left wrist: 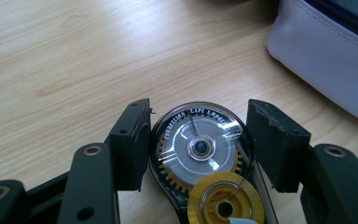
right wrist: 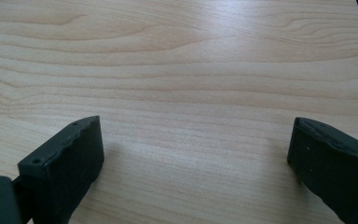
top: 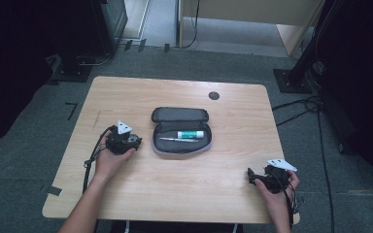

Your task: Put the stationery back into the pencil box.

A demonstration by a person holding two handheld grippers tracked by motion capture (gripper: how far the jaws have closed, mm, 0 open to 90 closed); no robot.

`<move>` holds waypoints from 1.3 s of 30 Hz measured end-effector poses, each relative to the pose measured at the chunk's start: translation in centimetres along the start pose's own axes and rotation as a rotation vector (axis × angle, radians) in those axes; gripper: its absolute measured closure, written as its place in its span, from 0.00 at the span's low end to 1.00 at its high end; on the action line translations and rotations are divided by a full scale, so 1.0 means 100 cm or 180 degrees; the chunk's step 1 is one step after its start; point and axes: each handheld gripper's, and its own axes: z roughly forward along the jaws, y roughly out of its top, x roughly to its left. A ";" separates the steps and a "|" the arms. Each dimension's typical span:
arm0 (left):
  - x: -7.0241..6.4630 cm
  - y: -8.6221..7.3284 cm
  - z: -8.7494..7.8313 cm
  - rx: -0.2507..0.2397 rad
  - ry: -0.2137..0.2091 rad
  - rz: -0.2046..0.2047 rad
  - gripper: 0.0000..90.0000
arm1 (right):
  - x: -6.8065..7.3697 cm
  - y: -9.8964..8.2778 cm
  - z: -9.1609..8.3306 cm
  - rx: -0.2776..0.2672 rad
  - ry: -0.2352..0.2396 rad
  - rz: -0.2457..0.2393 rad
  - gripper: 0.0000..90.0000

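My left gripper rests on the wooden table, just left of an open grey pencil case. In the left gripper view its jaws are shut on a clear correction tape dispenser with a yellow spool, one black pad against each side. The case holds a white glue stick and a pen. Its pale side appears at the upper right of the left gripper view. My right gripper sits near the table's front right corner. Its jaws stand wide open over bare wood.
A dark round cable hole sits near the table's far edge. Cables trail over the grey floor to the right of the table, and dark equipment stands at the back left and right.
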 end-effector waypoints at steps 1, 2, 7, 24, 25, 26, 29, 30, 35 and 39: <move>-0.001 -0.001 -0.001 0.0011 -0.0015 0.0015 0.47 | 0.000 0.000 0.000 0.0000 0.0000 0.0000 0.04; -0.002 -0.002 -0.002 -0.0002 -0.0011 0.0001 0.46 | 0.000 0.000 0.000 0.0000 0.0000 -0.0002 0.04; 0.001 -0.008 -0.005 0.0054 -0.0017 -0.0217 0.31 | 0.000 0.000 0.000 0.0000 -0.0002 -0.0002 0.04; -0.006 -0.011 -0.010 0.0018 0.0011 -0.0206 0.47 | 0.001 0.000 0.000 -0.0011 -0.0013 0.0017 0.05; -0.006 -0.011 -0.010 0.0020 0.0002 -0.0201 0.47 | 0.001 0.000 0.000 -0.0012 -0.0013 0.0017 0.05; -0.006 -0.011 -0.010 0.0025 -0.0024 -0.0198 0.47 | 0.001 0.000 0.000 -0.0012 -0.0012 0.0017 0.05; -0.004 -0.010 -0.011 0.0017 -0.0092 -0.0231 0.47 | 0.001 0.000 0.000 -0.0011 -0.0010 0.0019 0.05; -0.004 -0.009 -0.012 0.0014 -0.0114 -0.0239 0.47 | 0.000 0.000 0.000 -0.0015 -0.0010 0.0018 0.05; -0.005 -0.001 -0.022 -0.0113 -0.0216 -0.0208 0.47 | 0.000 0.000 0.000 -0.0015 -0.0010 0.0018 0.05; -0.008 0.008 -0.034 -0.0292 -0.0319 -0.0200 0.47 | 0.001 0.000 0.000 -0.0009 -0.0010 0.0019 0.05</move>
